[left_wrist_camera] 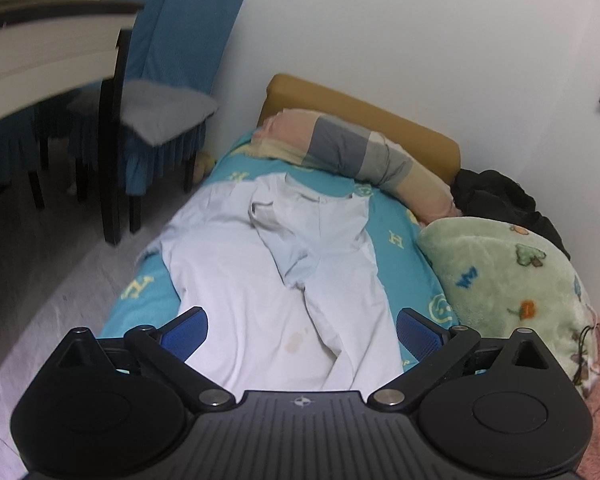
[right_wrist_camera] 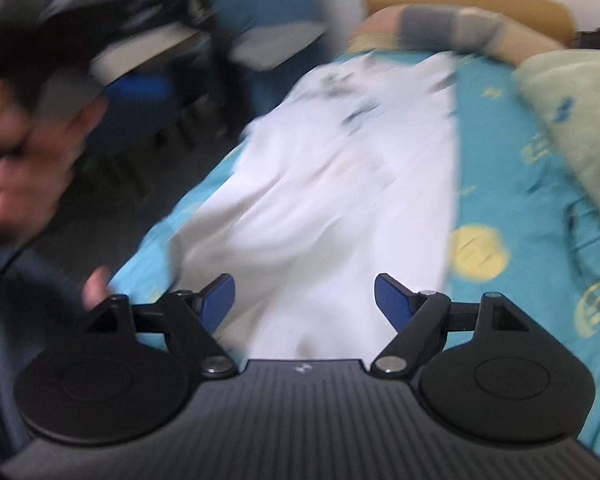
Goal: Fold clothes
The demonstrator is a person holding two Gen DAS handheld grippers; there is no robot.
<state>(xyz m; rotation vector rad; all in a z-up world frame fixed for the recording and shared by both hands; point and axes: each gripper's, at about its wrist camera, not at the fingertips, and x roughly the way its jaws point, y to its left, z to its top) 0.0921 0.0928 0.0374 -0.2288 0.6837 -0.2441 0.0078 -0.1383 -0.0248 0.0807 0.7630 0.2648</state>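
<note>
Teal bedsheet with yellow printed motifs (left_wrist_camera: pixel 400 240) spreads ahead of both tools. On it, a pale white-blue cotton garment (left_wrist_camera: pixel 268 264) lies lengthwise, running from between the tool fingers away toward the striped bolster. Green patterned fleece blanket (left_wrist_camera: pixel 508 280) sits right of the left gripper (left_wrist_camera: pixel 302 330), jaws wide, nothing gripped. Right gripper (right_wrist_camera: pixel 304 298), view blurred: jaws spread apart, empty, above the garment's near end.

Blue-covered chair (left_wrist_camera: pixel 172 80), green fleece blanket (left_wrist_camera: pixel 508 280), striped bolster (left_wrist_camera: pixel 360 152).
</note>
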